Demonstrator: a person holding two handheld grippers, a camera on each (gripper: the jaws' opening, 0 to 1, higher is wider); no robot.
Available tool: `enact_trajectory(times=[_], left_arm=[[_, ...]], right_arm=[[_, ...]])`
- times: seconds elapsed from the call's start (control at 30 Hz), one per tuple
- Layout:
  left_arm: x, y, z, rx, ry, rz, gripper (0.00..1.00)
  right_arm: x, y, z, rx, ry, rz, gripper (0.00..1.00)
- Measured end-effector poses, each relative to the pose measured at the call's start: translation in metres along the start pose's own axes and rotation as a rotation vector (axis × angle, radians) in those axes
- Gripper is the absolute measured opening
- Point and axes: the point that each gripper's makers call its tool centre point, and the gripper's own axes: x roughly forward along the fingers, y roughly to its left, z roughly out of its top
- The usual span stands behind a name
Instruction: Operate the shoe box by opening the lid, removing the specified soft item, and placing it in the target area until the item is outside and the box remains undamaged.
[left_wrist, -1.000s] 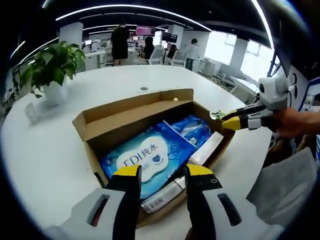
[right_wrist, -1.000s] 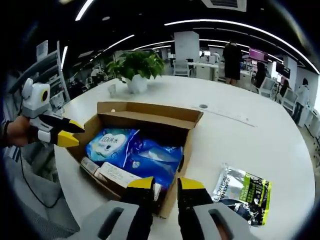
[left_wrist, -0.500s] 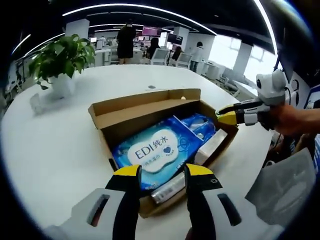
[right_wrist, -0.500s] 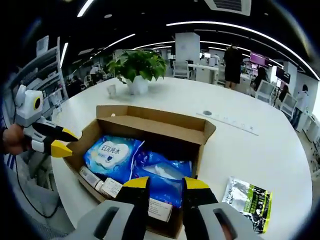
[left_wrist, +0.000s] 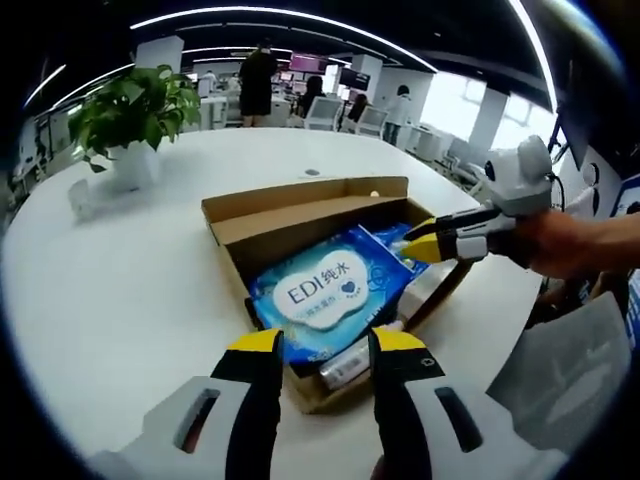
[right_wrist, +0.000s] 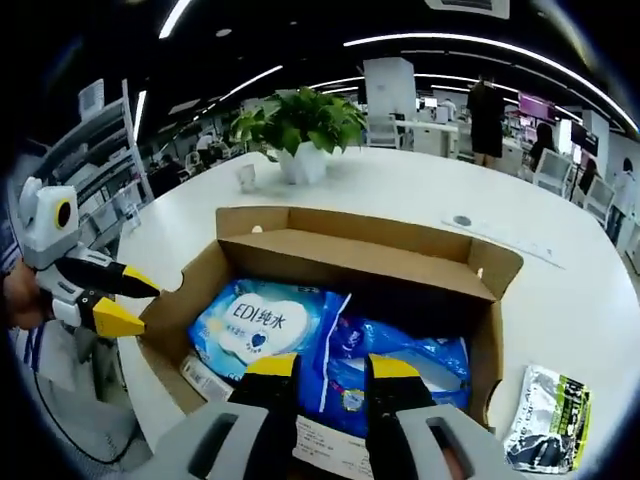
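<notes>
Shoe box (right_wrist: 300, 250) open on white desk (left_wrist: 120, 280), lid flap folded back. Inside: wet-wipes pack (left_wrist: 325, 295) reading "EDI" plus Chinese characters — soft, light, slick film; I judge pinching edge seam best. Blue pouch (right_wrist: 400, 365) beside it. My left tool (left_wrist: 322, 345) released, right tool (right_wrist: 330, 368) released — both over box's near rim.

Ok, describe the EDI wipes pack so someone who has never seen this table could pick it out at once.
Find the open cardboard shoe box on the round white table. Inside it, several blue soft packs lie side by side. The EDI wipes pack is the light blue one with a white oval label printed "EDI"; the darker blue pack beside it has no such oval.
</notes>
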Motion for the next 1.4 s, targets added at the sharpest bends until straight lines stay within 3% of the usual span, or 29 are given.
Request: enact_trajectory(times=[0.17,0.33,0.53,0.63,0.77,1.0,1.4], left_arm=[[-0.006,0.001,-0.006,-0.007,-0.001,0.0,0.34],[-0.011,0.004,-0.011,-0.017,0.0,0.004,0.34],[-0.014,0.006,-0.01,-0.022,-0.006,0.008,0.34],[-0.014,0.006,-0.008,-0.02,-0.01,0.009,0.34],[-0.012,0.003,-0.005,-0.016,-0.01,0.006,0.34],[-0.003,-0.006,-0.003,-0.008,-0.002,-0.006,0.33],[0.029,-0.023,0.009,-0.005,0.029,-0.045,0.33]], right_arm=[[0.015,0.005,-0.005,0.03,0.028,0.01,0.2],[0.023,0.018,-0.005,0.037,0.033,0.024,0.1],[0.025,0.01,-0.007,0.013,0.059,-0.036,0.01],[0.022,0.015,-0.004,-0.081,0.073,-0.037,0.0],[0.017,0.015,-0.006,-0.017,0.068,-0.03,0.0],[0.002,0.0,0.0,-0.012,0.039,-0.059,0.0],[-0.031,-0.033,0.01,0.013,-0.015,-0.114,0.0]])
